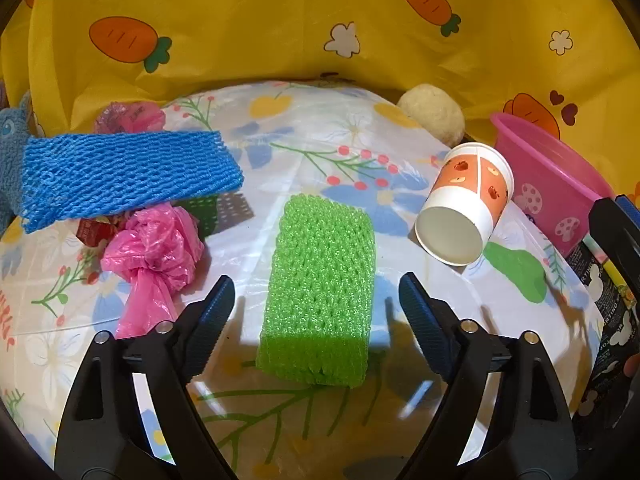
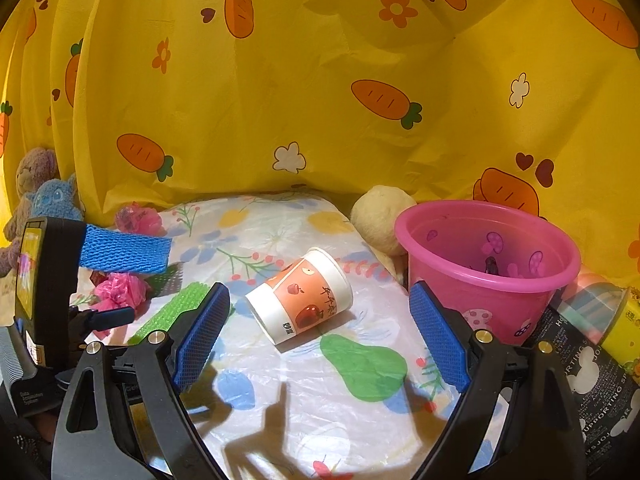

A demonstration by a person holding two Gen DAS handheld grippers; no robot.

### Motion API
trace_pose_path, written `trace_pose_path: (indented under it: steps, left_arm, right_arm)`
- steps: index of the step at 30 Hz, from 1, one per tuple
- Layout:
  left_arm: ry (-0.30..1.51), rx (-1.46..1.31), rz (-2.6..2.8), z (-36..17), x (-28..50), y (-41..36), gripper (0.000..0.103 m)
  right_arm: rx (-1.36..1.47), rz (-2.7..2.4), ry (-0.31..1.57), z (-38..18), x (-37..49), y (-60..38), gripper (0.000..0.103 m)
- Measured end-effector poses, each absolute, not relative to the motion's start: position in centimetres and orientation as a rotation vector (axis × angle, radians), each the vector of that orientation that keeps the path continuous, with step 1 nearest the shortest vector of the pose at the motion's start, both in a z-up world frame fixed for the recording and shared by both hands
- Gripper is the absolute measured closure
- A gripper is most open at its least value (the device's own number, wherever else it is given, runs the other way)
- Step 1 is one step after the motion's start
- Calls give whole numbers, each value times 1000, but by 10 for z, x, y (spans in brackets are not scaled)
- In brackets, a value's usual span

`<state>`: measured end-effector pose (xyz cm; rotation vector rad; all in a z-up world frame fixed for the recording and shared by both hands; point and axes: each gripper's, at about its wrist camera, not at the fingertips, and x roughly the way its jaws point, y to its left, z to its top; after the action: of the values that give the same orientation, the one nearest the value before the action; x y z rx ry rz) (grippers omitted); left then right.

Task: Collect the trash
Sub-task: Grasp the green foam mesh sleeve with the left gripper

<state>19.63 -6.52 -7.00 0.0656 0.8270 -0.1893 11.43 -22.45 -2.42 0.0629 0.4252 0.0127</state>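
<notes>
Table (image 1: pixel 400 400), floral plastic cover, yellow carrot-print curtain (image 1: pixel 260 20) closing its far edge.

Left gripper (image 1: pixel 316 300): jaws wide apart, nothing gripped; green foam net (image 1: pixel 324 292) lies flat on the table between the fingers, clear of both pads.

Right gripper (image 2: pixel 320 332): jaws wide apart, empty; bare table between the fingers.

Paper cup (image 2: pixel 300 300): on its side, mid-table, ahead of the right gripper, open room all round it.

Pink bucket (image 2: pixel 488 264): upright at the table's right edge, mouth open, a small dark item inside.

Blue foam net (image 1: pixel 128 172): left side, propped over a crumpled pink bag (image 1: pixel 152 248).

Second pink wrapper (image 1: pixel 132 116): far left, at the curtain.

Cream ball (image 1: pixel 434 114): far edge, beside the bucket.

Plush toys (image 2: pixel 36 196): far left corner.
</notes>
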Motion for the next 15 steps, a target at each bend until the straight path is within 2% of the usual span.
trace_pose_path:
  steps: [4, 9, 13, 15]
  left_arm:
    - [881, 53, -218, -78, 204, -67, 47]
    - [881, 33, -235, -78, 206, -65, 61]
    - [836, 28, -248, -71, 201, -63, 83]
    - [824, 22, -252, -69, 199, -61, 88]
  right_arm:
    - [62, 13, 441, -26, 121, -223, 15]
    - [61, 9, 453, -28, 129, -222, 15]
    - [56, 4, 460, -28, 133, -220, 15]
    - [53, 3, 463, -29, 134, -219, 15]
